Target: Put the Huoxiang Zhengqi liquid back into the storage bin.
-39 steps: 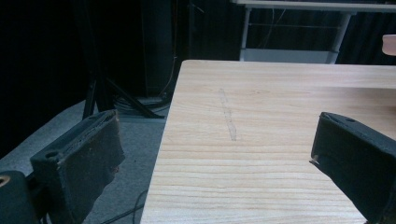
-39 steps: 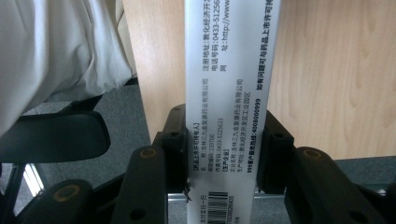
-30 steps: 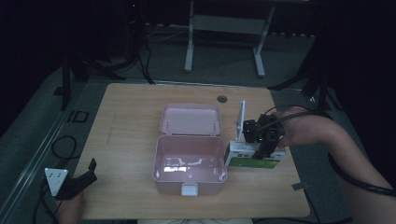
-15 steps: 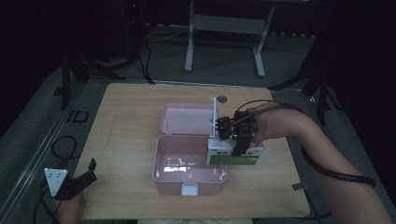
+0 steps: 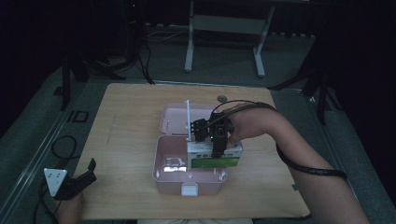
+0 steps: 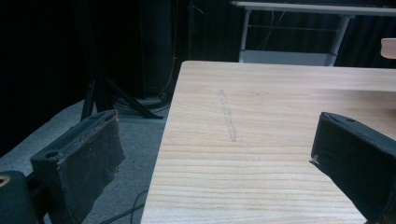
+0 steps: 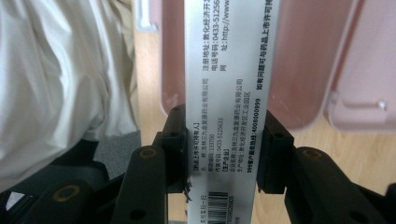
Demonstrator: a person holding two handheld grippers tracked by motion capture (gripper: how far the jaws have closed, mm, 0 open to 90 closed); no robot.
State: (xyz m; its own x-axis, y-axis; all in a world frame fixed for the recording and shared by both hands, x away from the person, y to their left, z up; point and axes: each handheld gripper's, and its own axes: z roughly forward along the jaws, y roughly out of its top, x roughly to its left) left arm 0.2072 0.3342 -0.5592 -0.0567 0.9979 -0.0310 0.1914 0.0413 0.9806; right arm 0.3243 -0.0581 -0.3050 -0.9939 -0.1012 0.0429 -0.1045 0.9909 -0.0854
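In the high view, the right gripper (image 5: 215,150) pinches a white and green carton (image 5: 215,156) and holds it over the right half of the open pink box (image 5: 168,170), which sits near the front edge of the tabletop (image 5: 130,121), a little right of centre, its lid (image 5: 175,119) laid back toward the far edge. The left gripper (image 5: 86,173) rests at the front left corner, well apart from the box. In the left gripper view, its 2 jaws stand spread, with nothing but bare wood between them. In the right gripper view, the 2 jaws press on the long sides of the carton (image 7: 226,93), printed face up, with the pink tray (image 7: 303,60) beneath it. To do this step well, I judge the carton should be squared with the tray's walls, lowered level until it sits on the floor of the box, and only then released; tilting it risks catching the right rim.
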